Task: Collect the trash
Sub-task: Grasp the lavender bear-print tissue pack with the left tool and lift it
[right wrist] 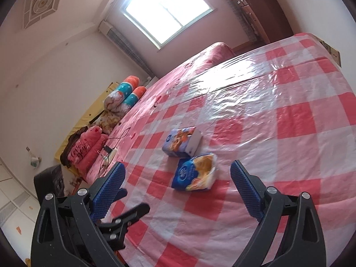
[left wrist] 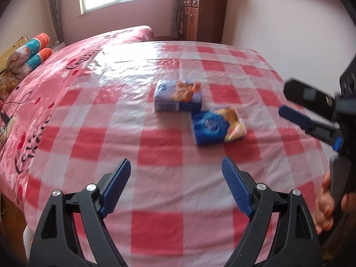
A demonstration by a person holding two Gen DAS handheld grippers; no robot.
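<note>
Glossy, wrinkled clear plastic sheet (left wrist: 138,66) over red-checked cloth on bed (right wrist: 289,133). Shiny printed wrappers on two snack packs (left wrist: 179,98) (left wrist: 219,125), second at 4 o'clock from first. Ribbed blue rubbery pads (left wrist: 116,187), matt black plastic frame, polished metal rivets on left hand-held gripper (left wrist: 176,187). Varnished wood cabinet (left wrist: 204,15) at 12 o'clock.

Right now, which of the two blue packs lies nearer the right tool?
The darker blue pack with the round logo; it lies just ahead of the open right tool. The paler pack sits behind it, farther off.
</note>
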